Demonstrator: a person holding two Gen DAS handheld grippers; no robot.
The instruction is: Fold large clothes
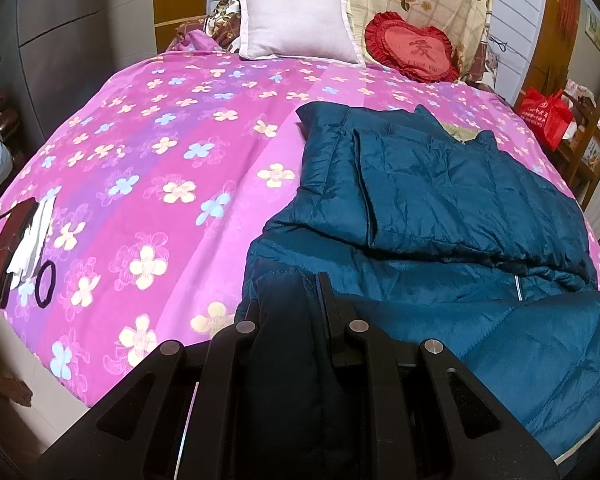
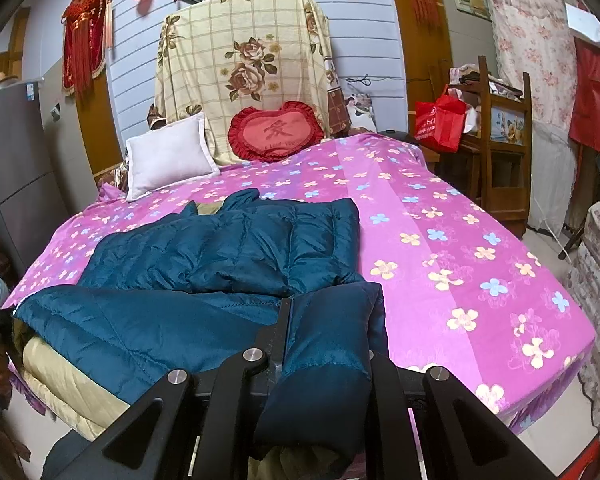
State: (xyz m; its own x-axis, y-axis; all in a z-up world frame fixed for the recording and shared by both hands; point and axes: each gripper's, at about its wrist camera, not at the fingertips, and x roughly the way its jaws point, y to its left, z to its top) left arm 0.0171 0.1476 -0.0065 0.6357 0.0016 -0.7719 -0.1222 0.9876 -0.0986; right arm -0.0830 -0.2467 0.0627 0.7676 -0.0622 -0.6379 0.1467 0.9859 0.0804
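Both hand-held grippers (image 1: pixel 290 304) (image 2: pixel 324 328) clamping jacket (image 1: pixel 440 200)

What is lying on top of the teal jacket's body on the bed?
A folded-over sleeve panel lies across the teal jacket. Beneath it only the pink floral bedsheet shows around the edges; what the jacket covers is hidden.

Counts:
- 1 teal quilted padded jacket (image 1: pixel 440 200) (image 2: pixel 220 248), lower right of left wrist view, centre-left of right wrist view.
- 2 black two-finger grippers, one per view: left gripper (image 1: pixel 290 312) and right gripper (image 2: pixel 328 328), each at bottom centre.
- 1 pink bedspread with flower print (image 1: pixel 160 152) (image 2: pixel 440 240).
- 2 cushions: 1 pale rectangular pillow (image 1: pixel 296 24) (image 2: pixel 168 156), 1 red heart-shaped frilled cushion (image 1: pixel 414 52) (image 2: pixel 276 130).
- 1 red shopping bag (image 1: pixel 546 116) (image 2: pixel 440 120), right edge.
- 1 dark hair-tie loop (image 1: pixel 46 284), lower left of left wrist view.
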